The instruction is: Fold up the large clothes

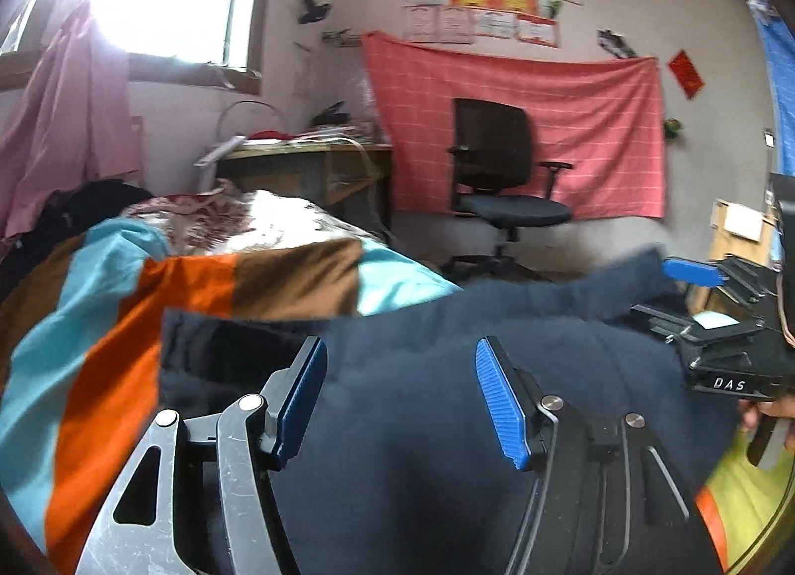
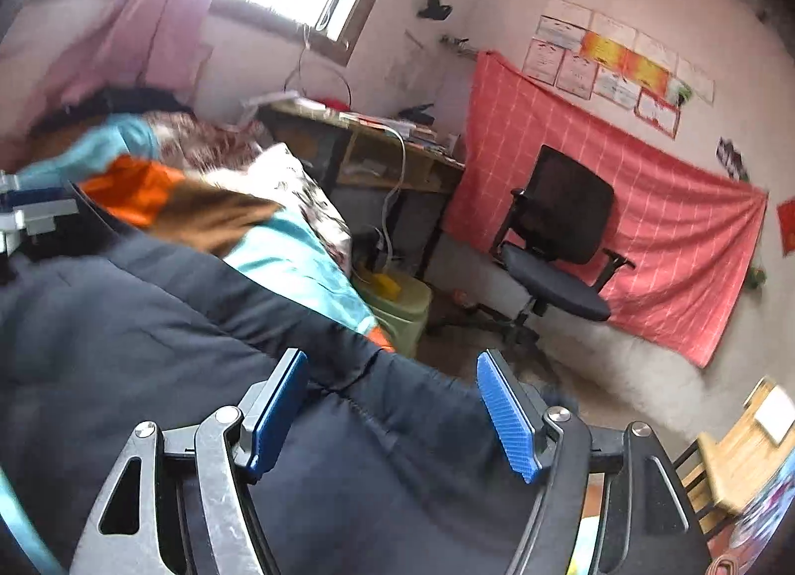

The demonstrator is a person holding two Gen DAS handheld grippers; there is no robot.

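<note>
garment: a dark navy quilted jacket (image 1: 427,376) lies spread on the bed, over a bedspread (image 1: 124,326) striped in turquoise, orange and brown.
long axis: it runs across the left wrist view, from a squared edge at the left to a narrow part, probably a sleeve, that trails off the bed's right side.
left claw (image 1: 400,406): jaws stand apart over the middle of the jacket; the blue pads are clear of the cloth and nothing is held.
right claw (image 2: 397,411): also open and empty, above the jacket's right part near the edge of the bed, where the fabric narrows toward the floor.
nearer hand: judged from both views, the right claw is closer to the trailing end and the left to the body and far edge.
next grasp: cloth lies just below and ahead of each claw.
surroundings: an office chair (image 1: 502,172) stands before a red cloth on the wall.
</note>
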